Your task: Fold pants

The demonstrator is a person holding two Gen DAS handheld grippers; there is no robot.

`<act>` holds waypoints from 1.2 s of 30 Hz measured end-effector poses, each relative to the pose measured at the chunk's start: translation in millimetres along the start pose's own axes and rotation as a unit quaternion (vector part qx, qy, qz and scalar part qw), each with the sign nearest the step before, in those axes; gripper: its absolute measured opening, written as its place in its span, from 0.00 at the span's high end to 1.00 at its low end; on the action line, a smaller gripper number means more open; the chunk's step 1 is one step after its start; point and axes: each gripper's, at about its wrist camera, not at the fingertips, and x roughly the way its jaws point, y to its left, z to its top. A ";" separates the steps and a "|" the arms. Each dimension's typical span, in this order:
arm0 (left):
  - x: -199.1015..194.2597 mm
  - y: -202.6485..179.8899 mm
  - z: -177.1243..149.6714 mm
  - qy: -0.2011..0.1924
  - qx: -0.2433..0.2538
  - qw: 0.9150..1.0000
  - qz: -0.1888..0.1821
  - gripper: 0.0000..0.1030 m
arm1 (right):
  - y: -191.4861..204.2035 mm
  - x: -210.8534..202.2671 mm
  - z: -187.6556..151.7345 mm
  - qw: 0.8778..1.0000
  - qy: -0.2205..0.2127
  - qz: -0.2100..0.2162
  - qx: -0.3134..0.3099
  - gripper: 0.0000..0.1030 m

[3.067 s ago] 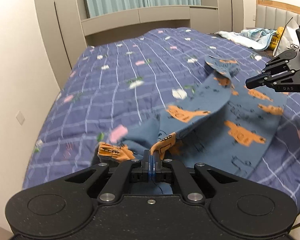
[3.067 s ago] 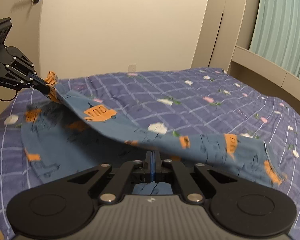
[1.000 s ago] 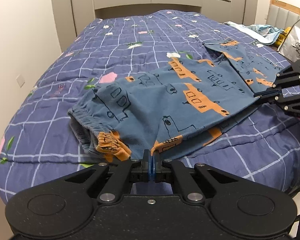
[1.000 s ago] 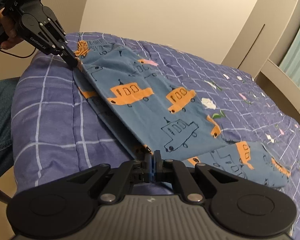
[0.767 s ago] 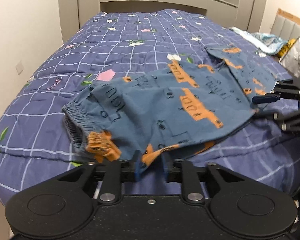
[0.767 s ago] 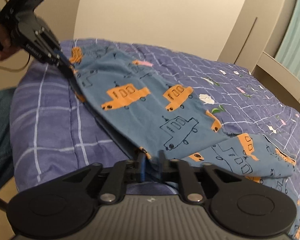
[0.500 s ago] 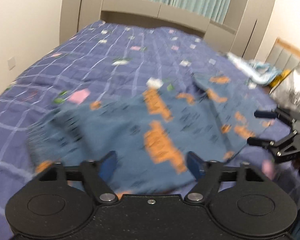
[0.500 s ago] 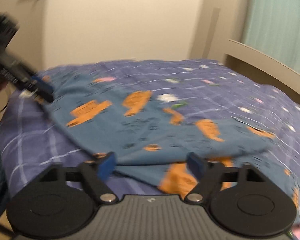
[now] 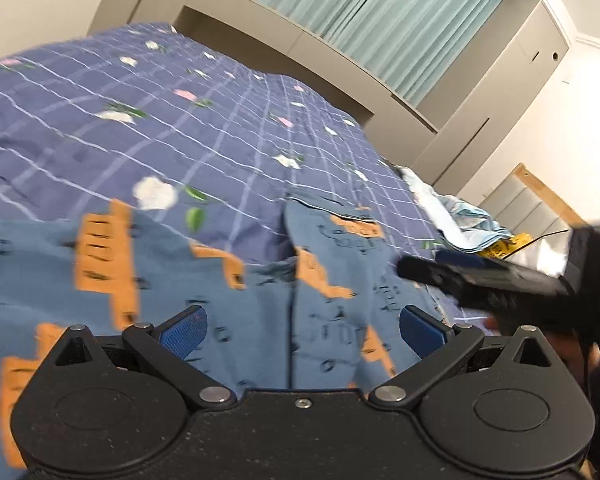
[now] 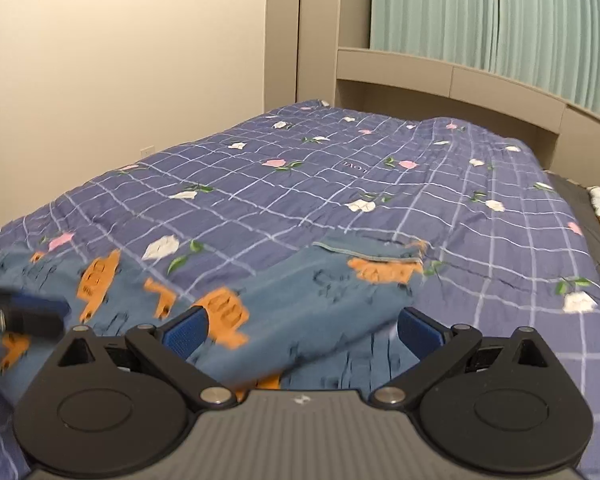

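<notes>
Pants [image 9: 331, 312] motion-blurred in both views, print smeared, near edge hidden behind gripper bodies; right gripper [image 9: 439, 268] blurred, cut by right edge in left view; left gripper [image 10: 28, 314] a dark smear cropped at left edge in right view.

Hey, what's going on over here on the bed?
A person is folding a pair of blue pants printed with orange vehicles, using hand-held tongs in each hand. The pants lie on the purple checked bedspread. Both the left tongs and the right tongs are opening wide, with nothing pinched between the pads; the cloth simply lies on the bed under them. In the left view, the right tongs hang over the pant legs. A further fold looks still to come.
</notes>
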 end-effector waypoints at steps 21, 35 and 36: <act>54.1 24.4 9.3 0.045 -0.071 0.994 -0.071 0.58 | 11.5 161.0 76.6 0.983 0.175 0.025 -0.042 0.21; 66.8 18.1 15.6 0.079 -0.059 0.994 -0.048 0.98 | 32.5 178.1 69.9 0.970 0.226 -0.022 -0.083 0.96; 65.1 16.1 16.9 0.076 -0.055 0.994 -0.049 0.99 | 29.6 174.2 70.7 0.972 0.219 -0.024 -0.078 0.96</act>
